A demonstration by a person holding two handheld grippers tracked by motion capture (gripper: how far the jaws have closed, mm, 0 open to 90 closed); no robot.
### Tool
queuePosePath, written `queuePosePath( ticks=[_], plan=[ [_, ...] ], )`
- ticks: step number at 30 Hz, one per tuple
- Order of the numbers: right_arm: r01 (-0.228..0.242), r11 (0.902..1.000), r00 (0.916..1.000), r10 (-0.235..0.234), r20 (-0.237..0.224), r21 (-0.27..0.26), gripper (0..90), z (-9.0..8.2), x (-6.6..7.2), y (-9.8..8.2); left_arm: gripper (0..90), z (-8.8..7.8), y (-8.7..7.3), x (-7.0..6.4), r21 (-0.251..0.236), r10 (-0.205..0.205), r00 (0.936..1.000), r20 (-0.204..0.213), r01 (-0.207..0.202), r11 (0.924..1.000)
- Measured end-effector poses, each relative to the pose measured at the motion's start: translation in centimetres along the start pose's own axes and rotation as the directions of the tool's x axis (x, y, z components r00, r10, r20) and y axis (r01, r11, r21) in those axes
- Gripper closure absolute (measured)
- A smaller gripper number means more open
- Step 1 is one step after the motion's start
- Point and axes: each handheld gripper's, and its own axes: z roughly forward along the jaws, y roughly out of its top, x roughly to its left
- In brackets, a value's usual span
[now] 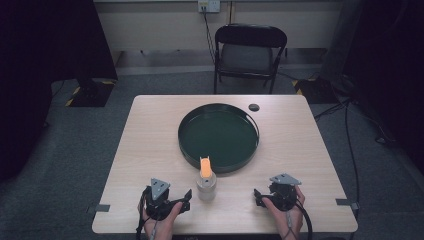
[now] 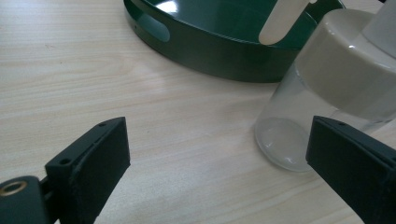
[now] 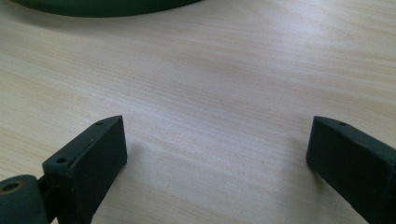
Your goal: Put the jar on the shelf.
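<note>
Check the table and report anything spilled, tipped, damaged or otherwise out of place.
Nothing stands out. The clear bottle stands upright on the table just in front of the green tray, whose inside is bare. A small dark cap lies beyond the tray. Both grippers, left and right, sit open.

A light wood table (image 1: 150,150) stands on grey carpet (image 1: 75,145). A small black disc (image 1: 254,107) lies on the table near its 1 o'clock edge. A black folding chair (image 1: 250,50) stands beyond the table at 12 o'clock. A wall outlet (image 1: 209,5) with a cable is mounted above the chair.
</note>
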Motion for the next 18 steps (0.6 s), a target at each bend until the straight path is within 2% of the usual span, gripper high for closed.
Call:
queuePosePath(
  ticks=[10, 13, 18],
  plan=[
    [0.0, 1.0, 1.0, 0.0, 0.0, 0.0, 4.4, 0.0, 0.0, 0.0, 5.7, -0.6, 0.3, -1.3, -0.015, 0.054, 0.9978, 0.039, -0.054, 0.9984],
    [0.0, 1.0, 1.0, 0.0, 0.0, 0.0, 4.4, 0.0, 0.0, 0.0, 4.6, -0.6, 0.5, -1.6, -0.023, 0.057, 0.9972, 0.049, -0.056, 0.9982],
    [0.0, 1.0, 1.0, 0.0, 0.0, 0.0, 4.4, 0.0, 0.0, 0.0, 3.9, -0.6, 0.8, -2.4, -0.038, 0.085, 0.9934, 0.077, -0.083, 0.9959]
  ],
)
